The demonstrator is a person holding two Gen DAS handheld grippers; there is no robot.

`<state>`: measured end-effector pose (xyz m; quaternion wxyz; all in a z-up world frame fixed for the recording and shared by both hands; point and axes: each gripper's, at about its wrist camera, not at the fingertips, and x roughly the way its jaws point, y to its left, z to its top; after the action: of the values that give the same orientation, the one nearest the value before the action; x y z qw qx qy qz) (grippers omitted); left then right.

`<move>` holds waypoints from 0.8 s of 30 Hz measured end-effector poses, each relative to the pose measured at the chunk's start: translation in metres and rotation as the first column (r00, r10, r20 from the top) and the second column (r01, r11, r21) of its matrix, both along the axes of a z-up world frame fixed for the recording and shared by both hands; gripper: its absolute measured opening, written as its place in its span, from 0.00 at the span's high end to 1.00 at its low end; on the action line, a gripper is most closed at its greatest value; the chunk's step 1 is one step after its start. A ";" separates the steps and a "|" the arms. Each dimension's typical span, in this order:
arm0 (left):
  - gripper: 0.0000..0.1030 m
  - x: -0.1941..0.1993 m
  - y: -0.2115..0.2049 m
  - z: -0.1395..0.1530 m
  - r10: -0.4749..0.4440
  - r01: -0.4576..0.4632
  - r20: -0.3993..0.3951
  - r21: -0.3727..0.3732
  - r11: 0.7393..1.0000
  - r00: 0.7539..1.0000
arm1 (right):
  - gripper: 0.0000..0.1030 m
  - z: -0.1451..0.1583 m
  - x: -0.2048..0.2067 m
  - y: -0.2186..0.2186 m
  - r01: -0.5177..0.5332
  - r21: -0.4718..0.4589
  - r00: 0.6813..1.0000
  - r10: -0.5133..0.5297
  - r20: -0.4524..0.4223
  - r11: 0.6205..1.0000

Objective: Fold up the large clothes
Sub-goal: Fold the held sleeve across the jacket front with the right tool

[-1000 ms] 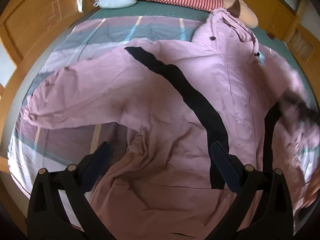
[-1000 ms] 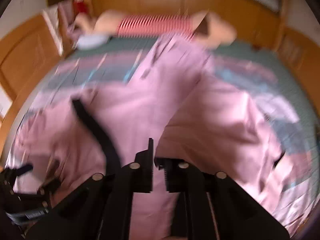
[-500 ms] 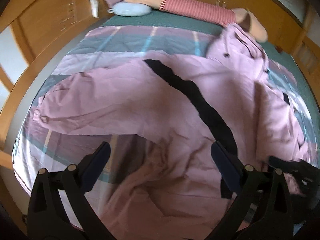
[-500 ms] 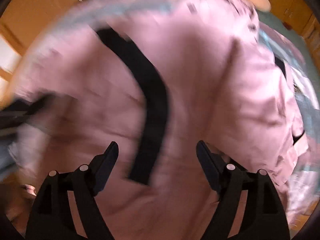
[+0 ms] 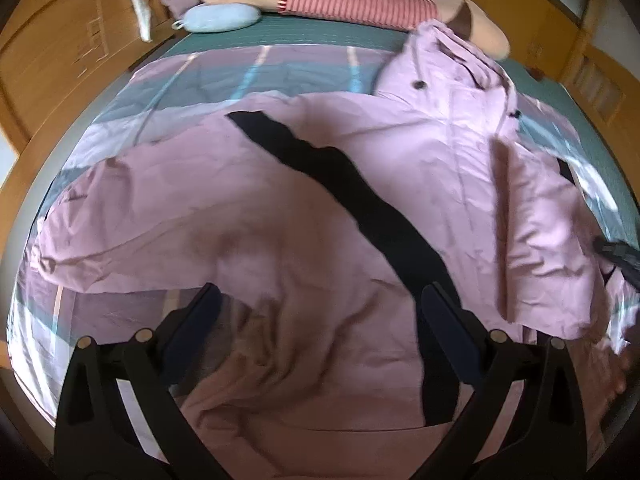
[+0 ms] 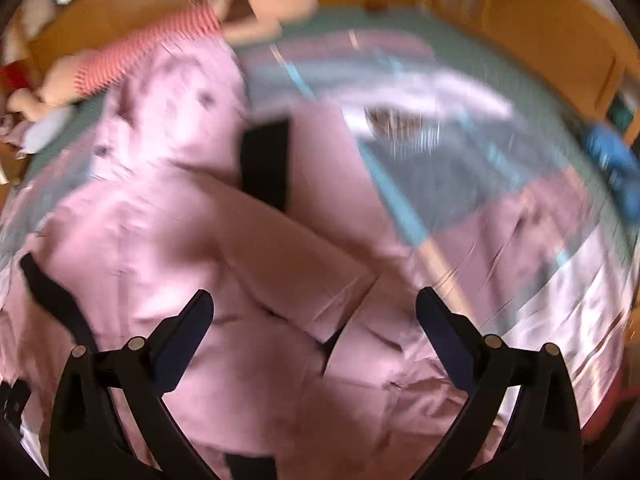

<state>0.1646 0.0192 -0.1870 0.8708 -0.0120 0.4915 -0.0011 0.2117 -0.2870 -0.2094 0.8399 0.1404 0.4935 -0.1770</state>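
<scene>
1 large pink fabric coat with black stripes [image 5: 320, 208] lies spread across the striped pink-and-teal bedspread [image 5: 224, 76] of the bed. 1 long plush doll in a red-striped top [image 5: 352, 0] and 1 pale blue cushion [image 5: 222, 18] rest at the headboard. There are 2 hand-held grippers: the left hand-held gripper [image 5: 320, 320] hangs spread wide over the coat, gripping nothing; the right hand-held gripper [image 6: 314, 324], nearly shut 1 second ago, is opening wide above a folded coat sleeve [image 6: 304, 264], pads clear of the cloth.
</scene>
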 end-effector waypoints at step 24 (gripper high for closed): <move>0.02 0.004 0.085 -0.009 0.294 -0.295 -0.108 0.008 0.955 0.949 | 0.21 0.119 -0.022 0.244 -0.728 0.067 0.653 0.660 0.372 0.682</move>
<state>0.1688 0.1046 -0.1959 0.8332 -0.0889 0.5307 0.1277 0.1900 -0.0433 -0.0903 0.8910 0.0545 0.3830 0.2377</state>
